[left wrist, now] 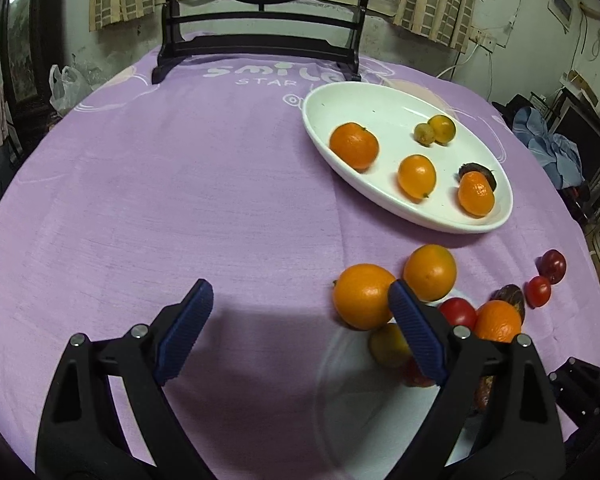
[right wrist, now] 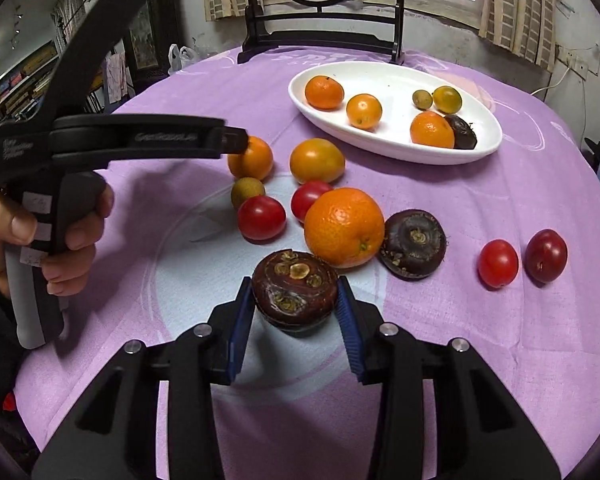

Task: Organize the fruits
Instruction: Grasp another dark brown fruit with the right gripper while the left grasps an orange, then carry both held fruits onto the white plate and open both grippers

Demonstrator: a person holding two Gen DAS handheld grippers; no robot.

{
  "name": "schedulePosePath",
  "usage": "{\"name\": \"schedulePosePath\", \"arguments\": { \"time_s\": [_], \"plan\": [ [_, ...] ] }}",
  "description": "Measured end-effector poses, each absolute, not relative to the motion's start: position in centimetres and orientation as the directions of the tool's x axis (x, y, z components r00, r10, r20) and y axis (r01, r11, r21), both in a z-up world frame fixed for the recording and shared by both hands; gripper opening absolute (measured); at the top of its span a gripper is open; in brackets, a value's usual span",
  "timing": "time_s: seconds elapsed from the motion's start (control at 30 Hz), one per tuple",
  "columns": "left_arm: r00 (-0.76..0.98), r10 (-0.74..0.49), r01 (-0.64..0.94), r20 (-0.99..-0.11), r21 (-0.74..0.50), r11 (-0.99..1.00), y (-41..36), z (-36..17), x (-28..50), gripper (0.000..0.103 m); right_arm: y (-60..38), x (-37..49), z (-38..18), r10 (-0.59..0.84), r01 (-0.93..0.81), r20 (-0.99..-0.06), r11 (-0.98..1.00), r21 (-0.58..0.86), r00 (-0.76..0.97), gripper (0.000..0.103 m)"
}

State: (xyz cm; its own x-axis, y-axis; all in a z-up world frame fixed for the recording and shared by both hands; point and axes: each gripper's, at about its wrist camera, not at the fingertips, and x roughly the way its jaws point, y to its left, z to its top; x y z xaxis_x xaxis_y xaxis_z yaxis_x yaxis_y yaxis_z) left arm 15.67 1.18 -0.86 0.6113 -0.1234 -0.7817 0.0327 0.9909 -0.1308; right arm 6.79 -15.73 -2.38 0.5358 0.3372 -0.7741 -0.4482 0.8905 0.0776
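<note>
Here, nearest the front edge of the desk [right wrist: 520,360], the right gripper [right wrist: 296,300] has its jaws closed against both sides of a dark brown water chestnut [right wrist: 295,294], which looks pinched but barely off the purple cloth (whether it is truly lifted I cannot tell). The left gripper [left wrist: 300,312] hangs over bare cloth with its jaws spread wide, holding nothing. Just beyond, a loose cluster waits: a large orange [right wrist: 343,226], two cherry tomatoes [right wrist: 261,217], a second water chestnut [right wrist: 414,243], a small brownish fruit [right wrist: 247,191] and two more oranges [right wrist: 317,160]. Toward the right edge lie another tomato [right wrist: 497,263] and a dark plum [right wrist: 546,255]. Farther back, the white oval dish [right wrist: 396,148] already holds six or so fruits. By my judgement, the task is about a third done.
</note>
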Motion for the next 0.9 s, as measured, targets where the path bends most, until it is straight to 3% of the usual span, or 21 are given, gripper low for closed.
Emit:
{"name": "schedulePosePath", "arguments": {
  "time_s": [0.1,0.23,0.33,0.4,0.5,0.9],
  "plan": [
    [0.598,-0.144,0.064,-0.789,-0.132,0.989,0.1,-1.0,15.6,0.082,-16.1,6.7,-2.2,0.346,-0.449,-0.769,0.889,0.087,0.537,0.041],
    [0.579,-0.160,0.083,-0.799,-0.137,0.987,-0.4,-1.3,15.7,0.080,-16.1,6.7,-2.1,0.355,-0.454,-0.766,0.886,0.093,0.536,0.041],
    [0.534,-0.222,0.121,-0.816,-0.186,0.975,-0.9,-2.1,16.2,0.065,-16.0,6.6,-2.1,0.357,-0.462,-0.765,0.882,0.089,0.535,0.041],
    [0.516,-0.249,0.152,-0.819,-0.199,0.968,-1.6,-2.3,16.6,0.049,-16.0,6.6,-2.1,0.359,-0.462,-0.765,0.882,0.091,0.535,0.041],
    [0.533,-0.240,0.154,-0.811,-0.185,0.970,-2.2,-2.2,16.9,0.040,-16.2,6.7,-2.2,0.356,-0.455,-0.765,0.885,0.093,0.536,0.041],
    [0.615,-0.157,0.170,-0.772,-0.065,0.983,-2.7,0.8,14.4,0.039,-16.9,6.3,-0.6,0.330,-0.419,-0.727,0.906,0.065,0.601,0.041]
  ]
}}
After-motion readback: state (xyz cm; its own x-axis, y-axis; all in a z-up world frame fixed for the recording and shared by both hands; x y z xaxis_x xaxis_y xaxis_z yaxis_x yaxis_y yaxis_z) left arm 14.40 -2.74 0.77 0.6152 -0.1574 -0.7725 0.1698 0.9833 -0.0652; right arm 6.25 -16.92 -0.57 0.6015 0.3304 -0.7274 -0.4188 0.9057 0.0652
